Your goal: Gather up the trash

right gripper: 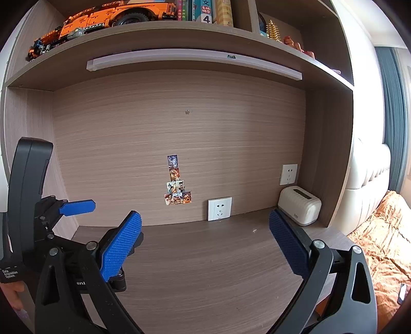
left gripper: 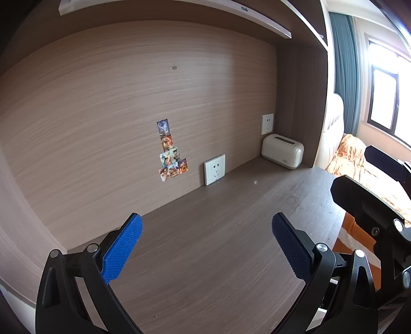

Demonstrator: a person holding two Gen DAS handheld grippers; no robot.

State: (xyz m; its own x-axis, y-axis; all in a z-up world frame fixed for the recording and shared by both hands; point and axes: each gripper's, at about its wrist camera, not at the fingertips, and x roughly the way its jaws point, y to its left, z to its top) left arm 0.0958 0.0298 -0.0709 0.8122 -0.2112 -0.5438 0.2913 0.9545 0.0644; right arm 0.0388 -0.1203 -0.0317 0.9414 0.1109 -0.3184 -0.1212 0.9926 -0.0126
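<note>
1. I face a wooden desk set in an alcove with a wood-grain back panel; both cameras look across its top.
2. Only my right camera shows the shelf above, which carries an orange toy truck, a row of books and a small gold tower. A light bar hangs beneath it. My left camera catches just the light bar's edge.
3. My left camera shows more of the room to the right: a window, a grey-blue curtain and an orange patterned blanket.
4. A cream tissue box sits in the desk's far right corner, below a wall socket. A second socket stands at the desk's back edge, with a column of stickers to its left.
5. My left gripper is released, blue pads well apart, nothing between them. The right camera also sees it from the side, at far left, with a hand on its handle.
6. My right gripper is likewise spread wide and empty above the desk.
7. The only trash I can make out is a tiny pale scrap on the desk, between the lower socket and the tissue box, well apart from both grippers.
</note>
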